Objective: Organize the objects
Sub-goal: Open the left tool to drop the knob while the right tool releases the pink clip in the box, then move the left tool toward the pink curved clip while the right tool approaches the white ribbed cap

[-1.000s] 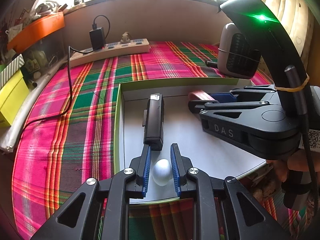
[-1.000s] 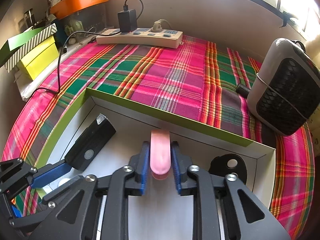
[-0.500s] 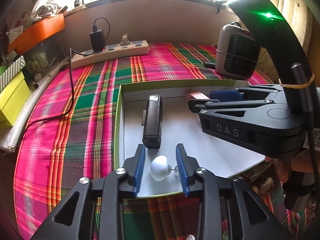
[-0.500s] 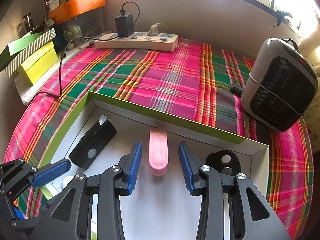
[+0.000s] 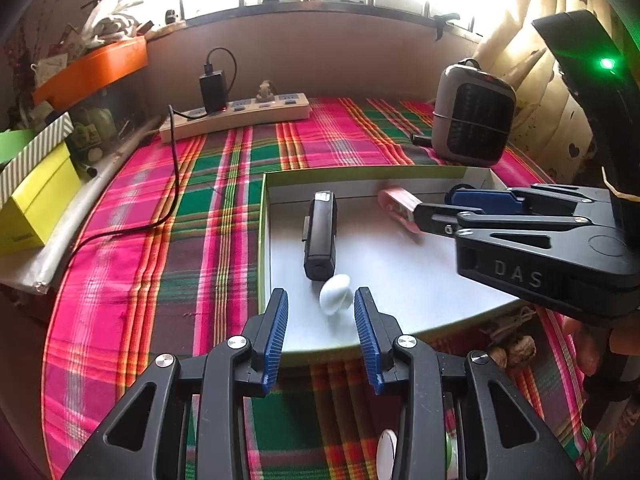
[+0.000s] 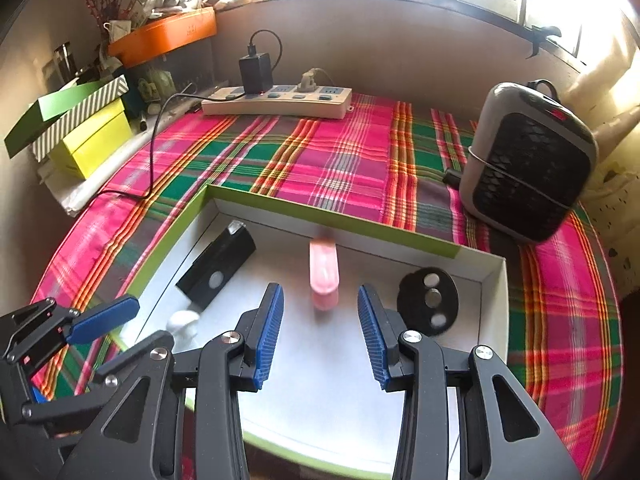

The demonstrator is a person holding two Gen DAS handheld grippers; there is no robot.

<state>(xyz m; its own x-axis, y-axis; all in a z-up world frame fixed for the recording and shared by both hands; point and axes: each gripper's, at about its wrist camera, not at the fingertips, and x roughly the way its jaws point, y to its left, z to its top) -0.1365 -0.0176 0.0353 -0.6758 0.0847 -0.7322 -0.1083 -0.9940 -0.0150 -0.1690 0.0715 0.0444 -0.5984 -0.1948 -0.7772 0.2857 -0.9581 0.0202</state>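
Note:
A shallow green-rimmed box [image 5: 262,216] [image 6: 340,218] with a white floor lies on the plaid cloth. In it lie a black bar-shaped device [image 5: 320,234] [image 6: 218,270], a small white egg-shaped object [image 5: 336,294] [image 6: 182,322], a pink oblong piece [image 5: 400,210] [image 6: 323,274] and a black disc with holes [image 6: 428,300]. My left gripper [image 5: 320,330] is open, with the white object just ahead of its tips. My right gripper [image 6: 320,330] is open, just behind the pink piece; it also shows in the left wrist view [image 5: 460,210].
A beige power strip [image 5: 236,118] [image 6: 276,102] with a black charger and cable lies at the back. A grey fan heater [image 5: 472,120] [image 6: 528,164] stands at the right. Yellow and green boxes [image 6: 92,140] and an orange tray [image 6: 164,36] sit at the left.
Both grippers opened and let go: the left released the white object, the right released the pink piece. Both drew back and up from the box.

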